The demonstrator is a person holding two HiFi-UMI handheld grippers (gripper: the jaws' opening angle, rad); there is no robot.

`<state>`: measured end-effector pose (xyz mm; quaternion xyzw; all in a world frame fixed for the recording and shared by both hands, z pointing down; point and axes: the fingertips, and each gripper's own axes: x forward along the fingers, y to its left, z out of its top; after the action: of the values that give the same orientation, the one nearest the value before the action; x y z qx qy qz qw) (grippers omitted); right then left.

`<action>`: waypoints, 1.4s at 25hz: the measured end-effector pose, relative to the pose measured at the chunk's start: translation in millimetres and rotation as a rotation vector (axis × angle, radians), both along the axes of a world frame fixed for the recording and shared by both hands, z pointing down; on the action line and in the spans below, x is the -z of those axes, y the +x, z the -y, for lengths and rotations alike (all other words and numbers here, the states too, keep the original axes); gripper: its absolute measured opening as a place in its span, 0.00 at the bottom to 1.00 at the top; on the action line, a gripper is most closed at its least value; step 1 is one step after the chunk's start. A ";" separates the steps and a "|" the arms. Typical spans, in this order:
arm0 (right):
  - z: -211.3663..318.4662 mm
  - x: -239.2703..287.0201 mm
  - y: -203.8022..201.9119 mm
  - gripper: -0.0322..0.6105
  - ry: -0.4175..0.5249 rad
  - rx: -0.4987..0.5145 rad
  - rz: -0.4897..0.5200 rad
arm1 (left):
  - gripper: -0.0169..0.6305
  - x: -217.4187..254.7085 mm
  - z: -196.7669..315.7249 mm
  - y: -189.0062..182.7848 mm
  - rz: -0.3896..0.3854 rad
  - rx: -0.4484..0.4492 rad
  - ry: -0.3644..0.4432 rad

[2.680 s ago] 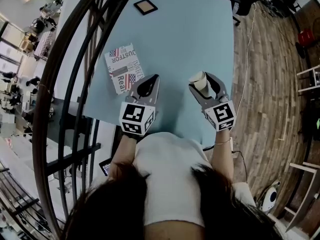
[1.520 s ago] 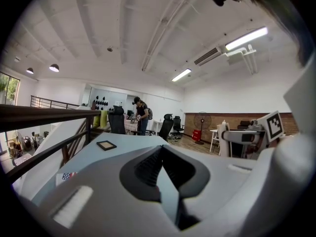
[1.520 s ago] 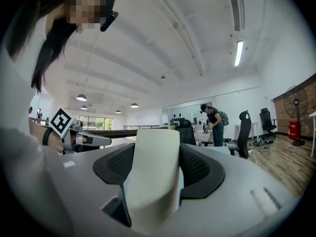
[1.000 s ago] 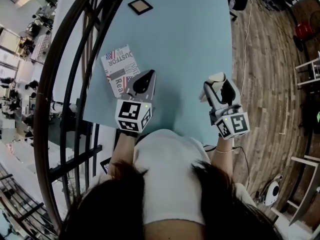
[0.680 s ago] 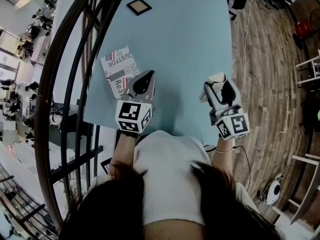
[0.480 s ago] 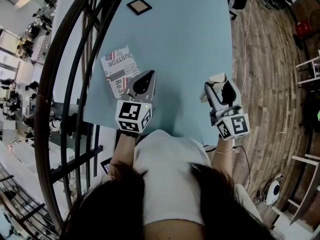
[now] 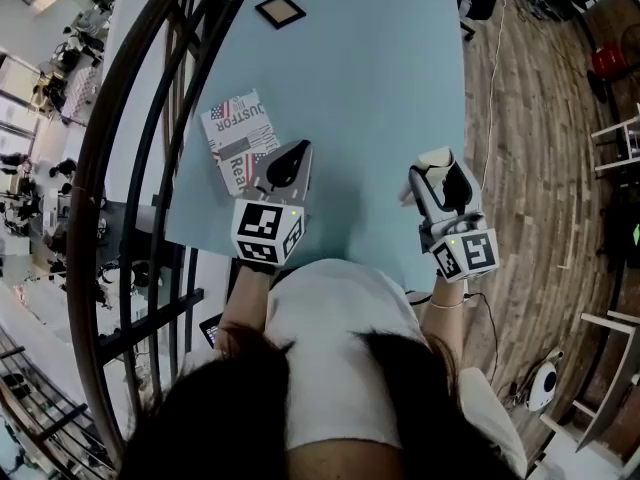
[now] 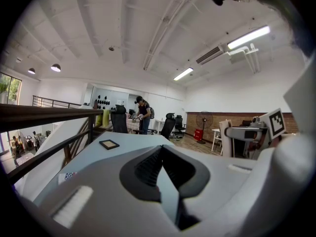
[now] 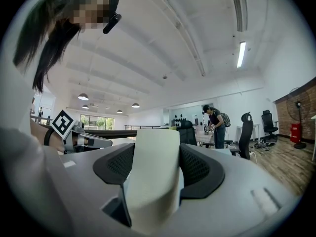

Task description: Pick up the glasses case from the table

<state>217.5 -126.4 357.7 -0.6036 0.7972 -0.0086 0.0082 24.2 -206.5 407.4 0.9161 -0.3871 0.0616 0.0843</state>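
The glasses case point(image 7: 432, 158) is a cream, rounded case held above the pale blue table point(image 7: 380, 58) near its right front corner. My right gripper point(image 7: 437, 173) is shut on it; in the right gripper view the glasses case point(image 9: 153, 172) fills the gap between the dark pads point(image 9: 197, 167), standing upright. My left gripper point(image 7: 296, 151) rests over the table's front left part, jaws together with nothing between them. In the left gripper view the left gripper point(image 8: 165, 149) shows only a thin sliver of table between its pads.
A printed booklet point(image 7: 240, 138) lies just left of the left gripper. A small dark square frame point(image 7: 280, 10) sits at the table's far end. A dark curved railing point(image 7: 130, 168) runs along the left; wooden floor point(image 7: 540, 118) lies to the right.
Since the earliest frame my right gripper has carried the case to the right, towards the table's right edge. Over the last second neither gripper has moved.
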 end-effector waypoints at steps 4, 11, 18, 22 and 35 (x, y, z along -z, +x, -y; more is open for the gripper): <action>0.0 0.5 1.4 0.49 0.000 -0.001 0.002 | 0.11 -0.5 -0.4 0.4 0.002 0.000 -0.003; 0.7 0.1 3.0 0.49 -0.003 -0.004 0.008 | 0.11 0.2 0.3 1.9 0.002 -0.001 -0.004; 1.4 -2.3 3.5 0.49 -0.009 0.003 0.003 | 0.11 -1.2 -0.2 2.1 0.004 -0.003 -0.007; 1.9 -5.3 0.4 0.49 -0.015 0.010 -0.003 | 0.11 -1.9 -0.1 1.6 0.004 -0.002 -0.006; 0.7 -4.9 1.4 0.49 -0.012 0.001 0.001 | 0.11 -4.8 -0.8 1.7 0.001 0.000 -0.015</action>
<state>218.8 -127.1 362.6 -0.6034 0.7973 -0.0136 0.0050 25.9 -205.7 412.2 0.9154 -0.3868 0.0649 0.0908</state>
